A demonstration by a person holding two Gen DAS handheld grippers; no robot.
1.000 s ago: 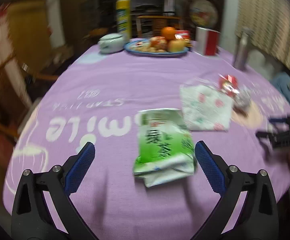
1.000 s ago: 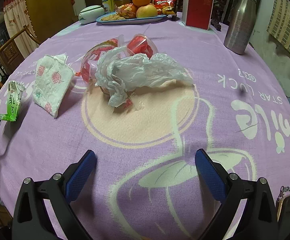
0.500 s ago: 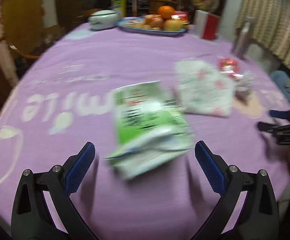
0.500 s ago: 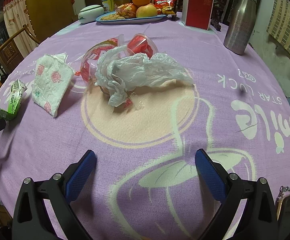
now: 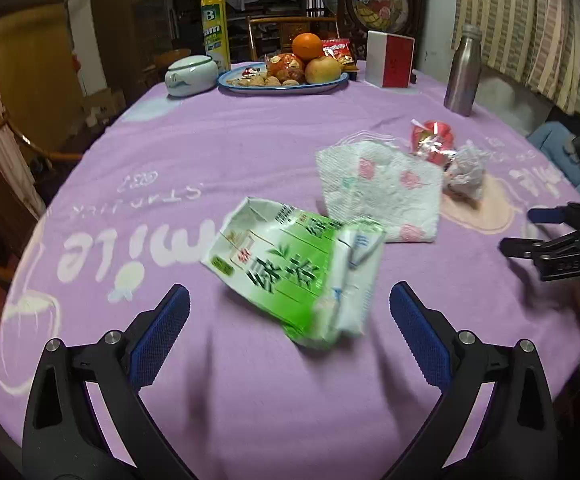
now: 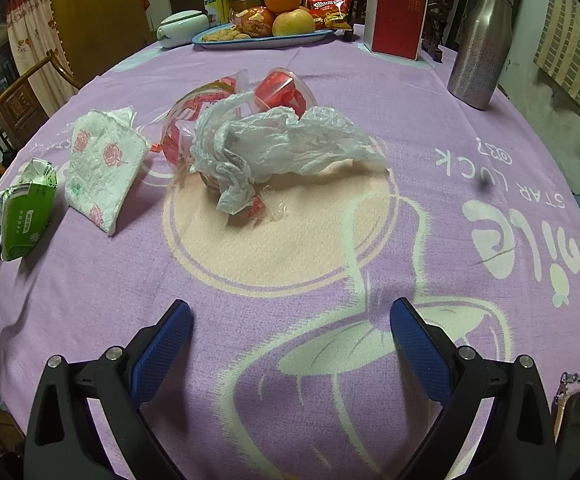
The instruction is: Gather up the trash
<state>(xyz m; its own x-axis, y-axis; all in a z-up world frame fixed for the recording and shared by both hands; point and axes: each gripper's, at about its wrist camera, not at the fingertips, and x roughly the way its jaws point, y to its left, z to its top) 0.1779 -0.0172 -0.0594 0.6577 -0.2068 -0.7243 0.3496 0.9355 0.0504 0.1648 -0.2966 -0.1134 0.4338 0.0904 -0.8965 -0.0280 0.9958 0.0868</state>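
risk i see is the crushed green carton (image 5: pixel 298 268), lying flat on the table (image 5: pixel 249 140) between my left gripper (image 5: pixel 290 332)'s spread, empty fingers, skidding or folding as they close, while the right gripper (image 6: pixel 290 340) hangs spread too.

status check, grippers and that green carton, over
Left gripper open, lined up on green carton. Right gripper open, empty. Carton flat on cloth, ungripped. Napkin close behind it.
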